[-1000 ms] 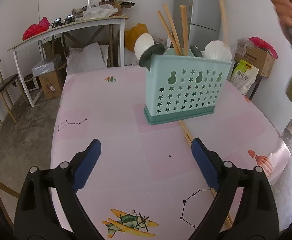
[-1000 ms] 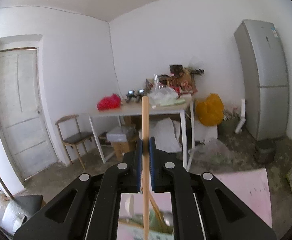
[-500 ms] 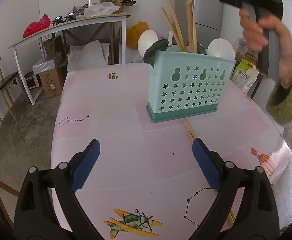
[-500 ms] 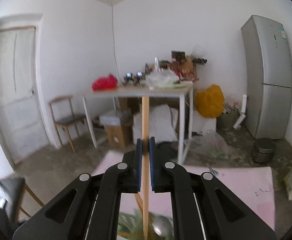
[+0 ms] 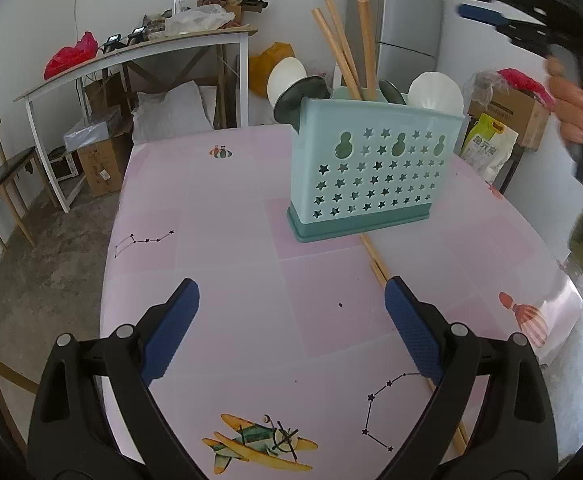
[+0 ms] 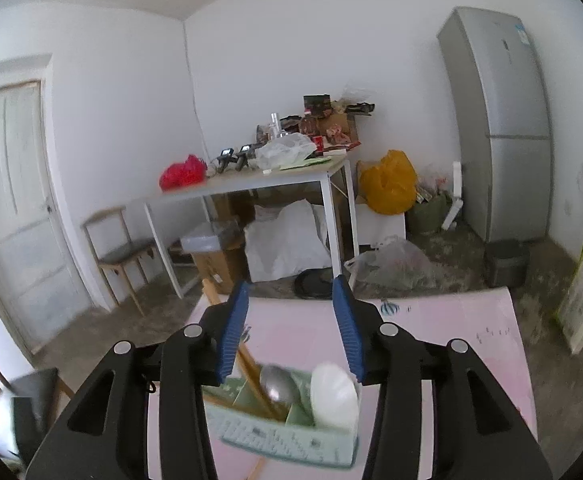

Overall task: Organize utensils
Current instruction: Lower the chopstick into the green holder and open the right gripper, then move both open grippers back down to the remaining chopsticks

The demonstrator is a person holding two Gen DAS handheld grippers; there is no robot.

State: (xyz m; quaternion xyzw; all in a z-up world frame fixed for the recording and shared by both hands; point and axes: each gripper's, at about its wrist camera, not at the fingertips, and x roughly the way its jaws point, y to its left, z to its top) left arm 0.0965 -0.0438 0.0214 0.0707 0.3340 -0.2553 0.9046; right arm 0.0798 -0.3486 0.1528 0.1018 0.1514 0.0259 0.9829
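A teal star-punched utensil holder (image 5: 375,168) stands on the pink table (image 5: 231,240). In it are three wooden chopsticks (image 5: 365,48), two white spoons (image 5: 435,94) and a dark spoon (image 5: 299,94). More chopsticks (image 5: 375,260) lie on the table beside the holder. My left gripper (image 5: 291,296) is open and empty, low over the near table. My right gripper (image 6: 290,288) hovers just above the holder (image 6: 287,428); its jaws are opening with nothing pressed between them. A chopstick (image 6: 251,364) leans in the holder by its left finger, next to a metal spoon (image 6: 277,380).
A person's hand (image 5: 571,100) holds the right gripper (image 5: 463,0) at the upper right of the left wrist view. Beyond the table stand a white side table (image 6: 251,184) with clutter, a chair (image 6: 119,248), boxes, bags and a grey fridge (image 6: 499,120).
The right gripper came down over the holder and opened, letting go of the chopstick, which now stands in the holder. The left gripper stayed where it was.
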